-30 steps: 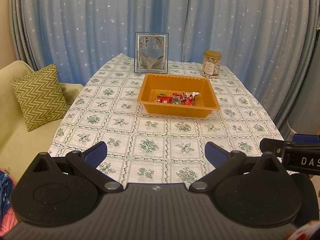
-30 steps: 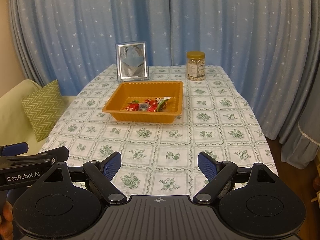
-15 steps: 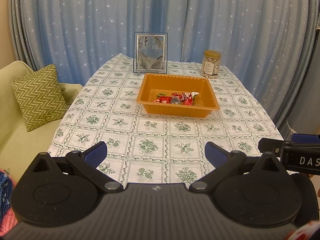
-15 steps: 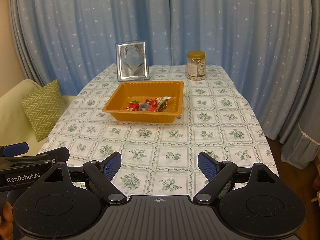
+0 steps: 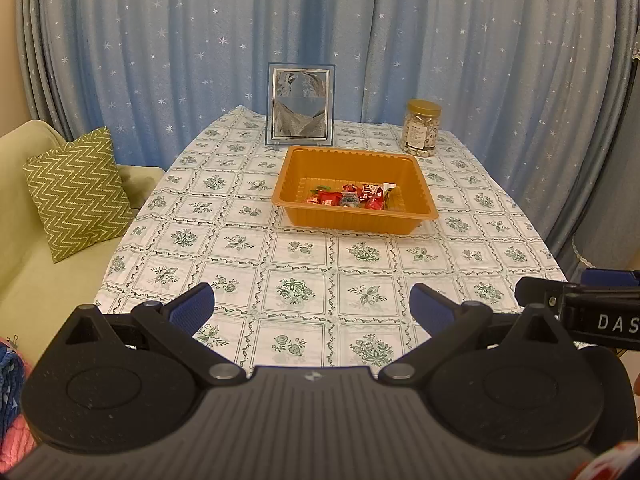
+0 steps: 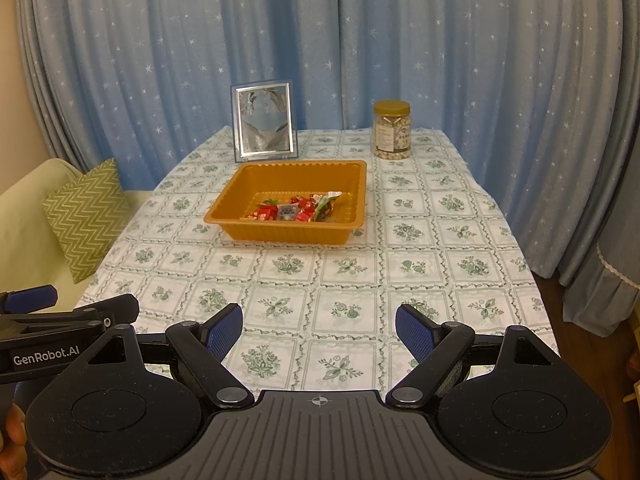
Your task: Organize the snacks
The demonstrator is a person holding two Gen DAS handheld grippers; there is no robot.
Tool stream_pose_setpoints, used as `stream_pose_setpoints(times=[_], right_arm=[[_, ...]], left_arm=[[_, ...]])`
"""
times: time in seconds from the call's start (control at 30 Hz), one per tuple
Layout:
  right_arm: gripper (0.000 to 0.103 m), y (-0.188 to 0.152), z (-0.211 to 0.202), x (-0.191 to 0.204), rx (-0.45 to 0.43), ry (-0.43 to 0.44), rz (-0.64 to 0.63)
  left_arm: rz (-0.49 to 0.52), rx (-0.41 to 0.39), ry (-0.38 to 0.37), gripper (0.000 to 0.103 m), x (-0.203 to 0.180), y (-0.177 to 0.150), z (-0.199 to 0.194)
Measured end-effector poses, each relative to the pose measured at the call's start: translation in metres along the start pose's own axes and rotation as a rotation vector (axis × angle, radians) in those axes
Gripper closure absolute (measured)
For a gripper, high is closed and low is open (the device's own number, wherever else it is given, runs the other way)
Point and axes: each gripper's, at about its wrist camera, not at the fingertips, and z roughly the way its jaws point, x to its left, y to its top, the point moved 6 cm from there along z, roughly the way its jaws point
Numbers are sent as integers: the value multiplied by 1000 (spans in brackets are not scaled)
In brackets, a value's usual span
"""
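Observation:
An orange tray [image 5: 352, 218] [image 6: 280, 234] stands in the middle of the table and holds several wrapped snacks [image 5: 352, 196] [image 6: 298, 210], mostly red. A jar of nuts with a gold lid [image 5: 420, 128] [image 6: 392, 130] stands at the far right of the table. My left gripper [image 5: 312, 308] is open and empty over the near table edge. My right gripper [image 6: 319, 330] is open and empty beside it, also well short of the tray. Each gripper shows at the edge of the other's view.
A framed picture [image 5: 300, 104] [image 6: 264, 120] stands behind the tray. The table wears a green floral cloth [image 5: 296, 292]. A sofa with a zigzag pillow [image 5: 76, 192] is on the left. Blue star curtains [image 5: 440, 40] hang behind.
Both views have shifted very slightly; the tray sits a touch higher in the left wrist view. Both grippers stay open and empty.

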Motion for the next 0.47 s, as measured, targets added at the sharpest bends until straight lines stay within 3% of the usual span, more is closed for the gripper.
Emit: stream_pose_setpoints(times=[0.47], right_arm=[[20,-2,1,0,0,1,2]], left_arm=[[-6,-16,-3,0,0,-1,0]])
